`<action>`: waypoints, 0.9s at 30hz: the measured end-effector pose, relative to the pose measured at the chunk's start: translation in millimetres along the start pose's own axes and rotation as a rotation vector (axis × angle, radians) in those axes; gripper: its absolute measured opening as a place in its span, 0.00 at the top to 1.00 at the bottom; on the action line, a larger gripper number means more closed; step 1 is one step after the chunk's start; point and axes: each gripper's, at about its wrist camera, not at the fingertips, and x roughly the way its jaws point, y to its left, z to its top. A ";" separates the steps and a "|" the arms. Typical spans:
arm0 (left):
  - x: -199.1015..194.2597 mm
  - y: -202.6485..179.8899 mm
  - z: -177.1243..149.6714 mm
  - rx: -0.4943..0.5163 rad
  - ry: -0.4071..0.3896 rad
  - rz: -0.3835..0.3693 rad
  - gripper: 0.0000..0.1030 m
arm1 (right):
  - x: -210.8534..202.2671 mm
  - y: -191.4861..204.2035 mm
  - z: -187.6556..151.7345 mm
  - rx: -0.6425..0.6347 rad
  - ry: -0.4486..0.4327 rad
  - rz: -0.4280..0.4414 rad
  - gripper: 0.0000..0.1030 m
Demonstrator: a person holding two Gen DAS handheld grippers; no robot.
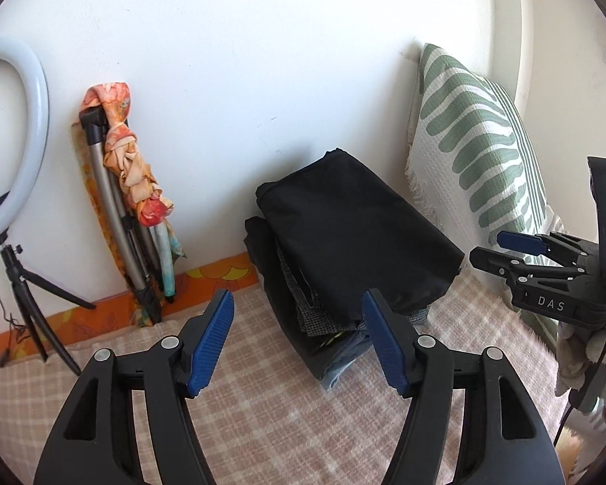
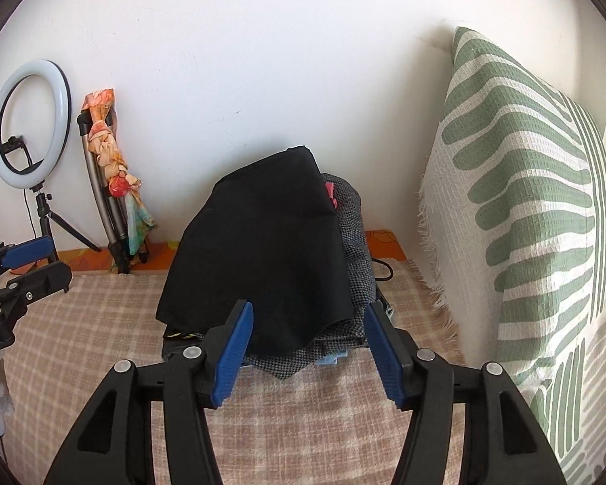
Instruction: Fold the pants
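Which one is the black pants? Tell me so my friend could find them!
Find the big green leaf pillow leaning on the white wall. Left of it, a clothes pile sits on the checked blanket. The black pants lie folded on top, plain and dark, above a grey checked piece.

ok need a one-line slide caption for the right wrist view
Open right gripper faces folded black pants topping a clothes stack on the checked blanket, beside a green-patterned pillow.

Pillow [image 2: 525, 202] crowds the clothes stack [image 2: 262, 242]; checked blanket [image 2: 101, 323] leftward lies open.
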 end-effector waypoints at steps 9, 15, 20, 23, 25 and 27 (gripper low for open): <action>-75.0 -12.0 -45.6 0.017 -0.044 -0.005 0.26 | -58.5 49.5 -50.4 -0.033 -0.056 0.000 0.16; -106.1 -5.6 -82.9 0.002 -0.052 0.022 0.23 | -83.5 74.1 -81.1 -0.020 -0.087 0.005 0.09; -111.8 1.8 -112.0 -0.024 -0.034 0.060 0.23 | -89.3 90.0 -103.0 -0.027 -0.098 -0.032 0.09; -110.6 5.5 -126.2 -0.033 -0.018 0.077 0.23 | -87.6 93.1 -111.0 -0.013 -0.076 -0.014 0.09; -109.6 8.2 -132.9 -0.043 -0.011 0.082 0.22 | -86.6 94.3 -115.7 -0.004 -0.070 -0.023 0.09; -108.7 10.1 -137.2 -0.050 -0.007 0.082 0.22 | -85.8 94.1 -119.7 0.014 -0.066 -0.020 0.09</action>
